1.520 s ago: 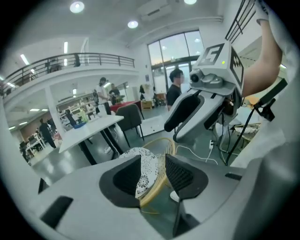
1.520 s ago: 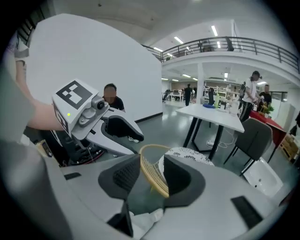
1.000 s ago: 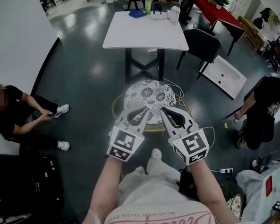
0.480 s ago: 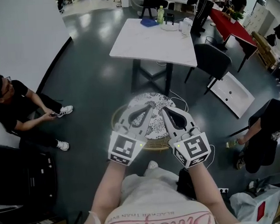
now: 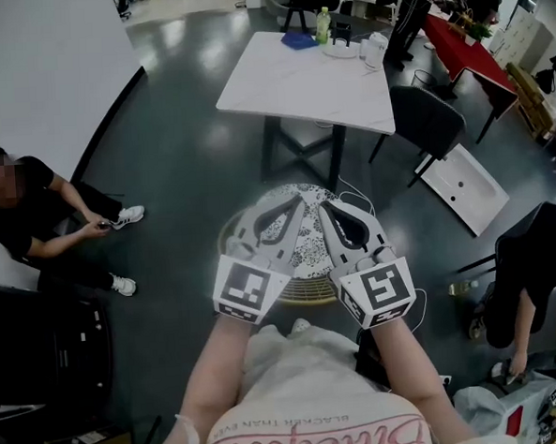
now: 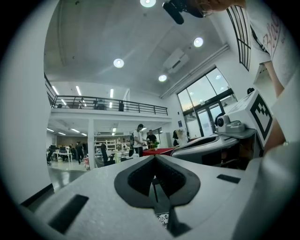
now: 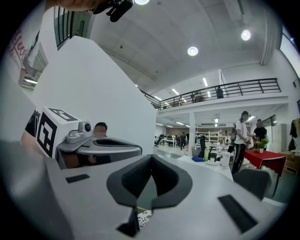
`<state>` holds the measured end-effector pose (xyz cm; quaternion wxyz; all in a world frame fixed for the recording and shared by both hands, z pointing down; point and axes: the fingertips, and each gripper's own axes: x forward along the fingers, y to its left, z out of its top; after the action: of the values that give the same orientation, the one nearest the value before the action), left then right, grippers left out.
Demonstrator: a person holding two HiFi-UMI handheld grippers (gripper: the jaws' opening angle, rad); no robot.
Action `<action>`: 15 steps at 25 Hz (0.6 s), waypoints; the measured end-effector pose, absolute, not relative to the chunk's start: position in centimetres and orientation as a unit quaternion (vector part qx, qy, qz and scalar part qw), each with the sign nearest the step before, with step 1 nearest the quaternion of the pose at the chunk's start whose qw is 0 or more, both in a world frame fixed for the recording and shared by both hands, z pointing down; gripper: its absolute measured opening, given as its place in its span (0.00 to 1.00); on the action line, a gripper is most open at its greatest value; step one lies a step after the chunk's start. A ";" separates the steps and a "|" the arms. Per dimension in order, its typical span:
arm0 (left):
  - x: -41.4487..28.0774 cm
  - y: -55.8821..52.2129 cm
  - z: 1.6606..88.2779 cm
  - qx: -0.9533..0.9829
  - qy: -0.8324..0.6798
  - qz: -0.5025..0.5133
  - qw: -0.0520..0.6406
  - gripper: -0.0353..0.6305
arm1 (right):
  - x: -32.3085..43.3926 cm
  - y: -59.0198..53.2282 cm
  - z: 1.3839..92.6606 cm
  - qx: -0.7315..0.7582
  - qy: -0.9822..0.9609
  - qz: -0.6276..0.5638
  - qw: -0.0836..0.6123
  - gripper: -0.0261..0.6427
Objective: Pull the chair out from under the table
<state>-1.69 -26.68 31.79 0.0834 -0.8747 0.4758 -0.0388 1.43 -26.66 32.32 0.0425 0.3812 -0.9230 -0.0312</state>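
Both claws fully closed, holding nothing. Left gripper (image 5: 296, 202) and right gripper (image 5: 323, 206) hover level over the round patterned chair (image 5: 305, 250). It looks already clear of the white table (image 5: 307, 78), on its near side. For more pull: open, clamp the rim on both sides, drag evenly nearward.

Glossy dark floor (image 5: 179, 147), white wall (image 5: 43, 71) (ceiling lamps (image 6: 118, 63) lit).

On the left gripper (image 6: 154, 158) the fingers (image 6: 135, 179) meet empty, right gripper (image 6: 211, 143) alongside.
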 end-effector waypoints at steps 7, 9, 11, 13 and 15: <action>-1.6 -27.8 30.1 -0.878 0.468 -0.027 0.096 0.06 | 1.1 -27.7 31.5 0.396 -0.917 -0.035 0.037 0.05; -1.4 -27.9 29.6 -0.881 0.463 -0.021 0.098 0.06 | 1.1 -27.9 31.2 0.403 -0.914 -0.035 0.034 0.05; -1.3 -27.9 29.2 -0.883 0.458 -0.018 0.104 0.06 | 1.1 -28.1 30.9 0.408 -0.912 -0.035 0.032 0.05; -1.2 -28.0 29.1 -0.884 0.455 -0.016 0.107 0.06 | 1.1 -28.3 30.7 0.414 -0.909 -0.036 0.029 0.05; -1.1 -28.0 29.1 -0.885 0.453 -0.015 0.108 0.06 | 1.1 -28.4 30.6 0.418 -0.908 -0.036 0.027 0.05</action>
<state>-1.11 -28.02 29.07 0.1077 -0.8848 0.4530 -0.0152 1.15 -28.39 30.63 0.0275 0.4176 -0.9075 -0.0360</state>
